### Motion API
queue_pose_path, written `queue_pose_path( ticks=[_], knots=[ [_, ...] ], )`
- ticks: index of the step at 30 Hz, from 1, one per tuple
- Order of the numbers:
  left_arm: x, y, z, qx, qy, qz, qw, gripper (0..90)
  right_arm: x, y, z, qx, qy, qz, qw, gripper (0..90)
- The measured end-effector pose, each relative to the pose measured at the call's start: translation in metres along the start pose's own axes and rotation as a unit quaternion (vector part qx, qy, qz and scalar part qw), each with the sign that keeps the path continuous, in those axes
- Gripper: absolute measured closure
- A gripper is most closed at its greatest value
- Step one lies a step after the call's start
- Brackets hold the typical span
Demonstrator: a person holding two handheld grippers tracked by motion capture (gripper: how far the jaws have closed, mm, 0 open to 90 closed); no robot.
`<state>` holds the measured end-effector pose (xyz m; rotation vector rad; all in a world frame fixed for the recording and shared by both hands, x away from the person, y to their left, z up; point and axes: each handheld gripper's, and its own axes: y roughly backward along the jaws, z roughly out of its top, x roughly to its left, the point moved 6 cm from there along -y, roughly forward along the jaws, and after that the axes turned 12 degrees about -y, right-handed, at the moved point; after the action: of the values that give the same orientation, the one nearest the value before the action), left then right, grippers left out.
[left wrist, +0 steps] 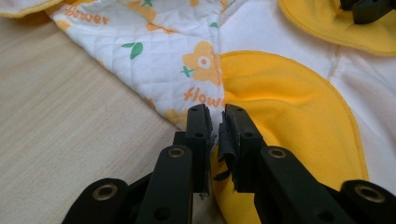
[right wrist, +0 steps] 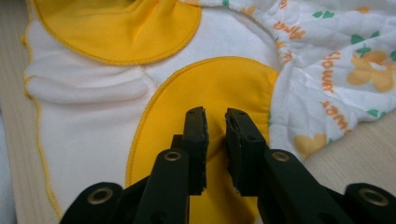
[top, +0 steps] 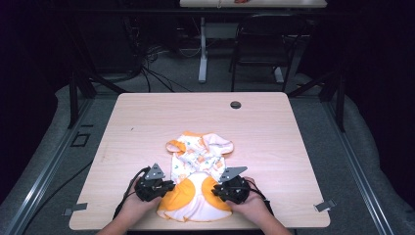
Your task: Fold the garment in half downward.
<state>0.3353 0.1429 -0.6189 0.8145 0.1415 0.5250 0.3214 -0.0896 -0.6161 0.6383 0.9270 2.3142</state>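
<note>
Your left hand-held gripper (left wrist: 215,114) has its jaws nearly together with only a thin slit between them, and whether any cloth is pinched in that slit you cannot tell; its tips sit at the edge of a yellow patch (left wrist: 285,102) on the garment (top: 198,171). Just ahead of those tips lies quilted white fabric printed with orange flowers (left wrist: 203,60) and green leaves. Your right hand-held gripper (right wrist: 215,116) is likewise almost closed, a narrow gap between its jaws, hovering over or resting on another yellow patch (right wrist: 210,88); a grip is not clear. Beyond it lies white cloth with yellow stitching. From above, the garment lies between your two grippers and stretches away from them across the wooden tabletop (top: 274,137).
</note>
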Motion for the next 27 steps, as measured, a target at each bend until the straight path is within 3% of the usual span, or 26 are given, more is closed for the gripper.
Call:
queue_pose_path(
  ticks=[6, 10, 13, 16, 20, 22, 24, 27],
  knots=[
    [0.008, 0.007, 0.008, -0.033, 0.029, -0.011, 0.999, 78.0, -0.003, 0.006, 0.005, -0.016, -0.01, 0.007, 0.9998, 75.9],
    [0.024, 0.008, 0.017, -0.041, 0.024, 0.008, 0.9988, 76.2, -0.011, 0.015, 0.016, -0.035, -0.011, -0.006, 0.9993, 76.1],
    [0.041, 0.002, 0.028, -0.046, 0.021, 0.017, 0.9986, 76.4, -0.027, 0.015, 0.028, -0.04, -0.021, -0.031, 0.9985, 78.9],
    [0.055, -0.011, 0.037, -0.048, 0.032, 0.012, 0.9983, 80.0, -0.044, 0.008, 0.04, -0.038, -0.033, -0.045, 0.9977, 82.2],
    [0.07, -0.035, 0.044, -0.036, 0.023, 0.022, 0.9988, 86.3, -0.067, -0.011, 0.058, -0.038, -0.056, -0.068, 0.9954, 87.5],
    [0.074, -0.044, 0.043, -0.031, 0.033, 0.023, 0.9987, 87.7, -0.072, -0.018, 0.063, -0.035, -0.061, -0.073, 0.9949, 88.2],
    [0.074, -0.049, 0.04, -0.018, 0.027, 0.025, 0.9991, 89.1, -0.075, -0.024, 0.064, -0.031, -0.064, -0.074, 0.9947, 89.2],
    [0.073, -0.048, 0.039, -0.022, 0.031, 0.023, 0.999, 89.8, -0.075, -0.031, 0.059, -0.009, -0.055, -0.077, 0.9955, 89.8]
  ],
)
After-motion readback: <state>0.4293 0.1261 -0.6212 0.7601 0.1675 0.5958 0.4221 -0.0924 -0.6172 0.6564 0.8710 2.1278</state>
